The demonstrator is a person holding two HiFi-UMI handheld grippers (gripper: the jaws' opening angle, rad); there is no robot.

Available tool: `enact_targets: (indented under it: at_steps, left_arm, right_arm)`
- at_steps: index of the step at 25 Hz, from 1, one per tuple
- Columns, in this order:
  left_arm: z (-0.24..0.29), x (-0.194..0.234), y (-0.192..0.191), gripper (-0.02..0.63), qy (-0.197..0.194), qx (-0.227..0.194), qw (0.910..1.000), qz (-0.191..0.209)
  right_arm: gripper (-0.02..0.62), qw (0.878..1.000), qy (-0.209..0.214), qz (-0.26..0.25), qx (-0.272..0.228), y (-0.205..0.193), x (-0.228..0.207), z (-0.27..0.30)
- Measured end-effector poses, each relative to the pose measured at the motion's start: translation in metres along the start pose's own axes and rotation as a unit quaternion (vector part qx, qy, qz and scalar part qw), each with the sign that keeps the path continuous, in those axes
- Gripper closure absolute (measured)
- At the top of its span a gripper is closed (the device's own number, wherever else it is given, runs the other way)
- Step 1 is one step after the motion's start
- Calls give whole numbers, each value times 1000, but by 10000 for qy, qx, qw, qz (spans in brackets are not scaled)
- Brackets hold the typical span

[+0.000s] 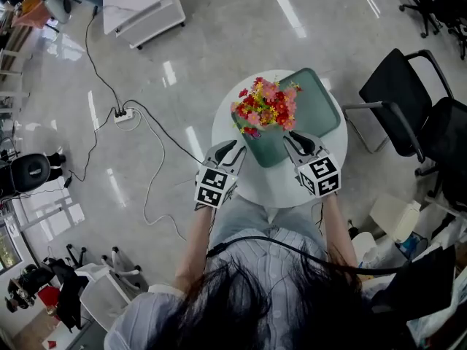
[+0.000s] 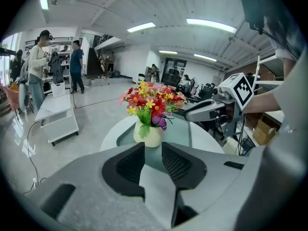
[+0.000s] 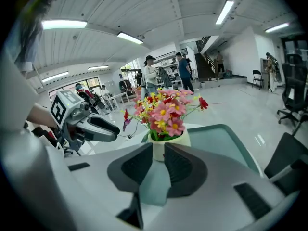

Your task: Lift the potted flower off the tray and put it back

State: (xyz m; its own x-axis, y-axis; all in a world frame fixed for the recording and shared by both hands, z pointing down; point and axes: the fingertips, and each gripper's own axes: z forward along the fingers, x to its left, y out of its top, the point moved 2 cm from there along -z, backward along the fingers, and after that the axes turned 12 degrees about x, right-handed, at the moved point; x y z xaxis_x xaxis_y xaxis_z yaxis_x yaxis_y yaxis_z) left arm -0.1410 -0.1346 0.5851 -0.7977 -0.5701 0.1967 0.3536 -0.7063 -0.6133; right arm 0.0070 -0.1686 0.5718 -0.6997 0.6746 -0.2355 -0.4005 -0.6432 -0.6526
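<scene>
A cream pot (image 2: 150,134) of red, pink and yellow flowers (image 1: 266,106) stands upright on a green tray (image 1: 321,104), near the tray's left end, on a round white table (image 1: 281,188). In the head view the blooms hide the pot. My left gripper (image 1: 235,149) hangs short of the pot on its near left side, jaws shut and empty (image 2: 153,150). My right gripper (image 1: 290,141) hangs short of it on the near right, jaws shut with nothing in them (image 3: 159,153). Each gripper points at the pot (image 3: 178,137) and touches neither pot nor tray.
Black office chairs (image 1: 398,100) stand right of the table. A power strip with cables (image 1: 124,115) lies on the floor to the left, and a white cabinet (image 1: 142,6) sits beyond it. People (image 2: 36,66) stand far off in the room.
</scene>
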Motion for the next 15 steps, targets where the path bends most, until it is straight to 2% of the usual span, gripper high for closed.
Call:
enact_targets:
  at_steps: [5, 9, 15]
  left_arm:
    - [19, 17, 9, 465, -234, -178, 9995, 69]
    - [38, 25, 10, 443, -401, 49, 9986, 354]
    - [61, 25, 3, 420, -605, 511, 9927, 913]
  right_arm:
    - [540, 9996, -94, -190, 169, -11, -19, 19]
    - [521, 9989, -91, -430, 181, -13, -27, 31]
    - [394, 9973, 47, -604, 425, -17, -37, 49]
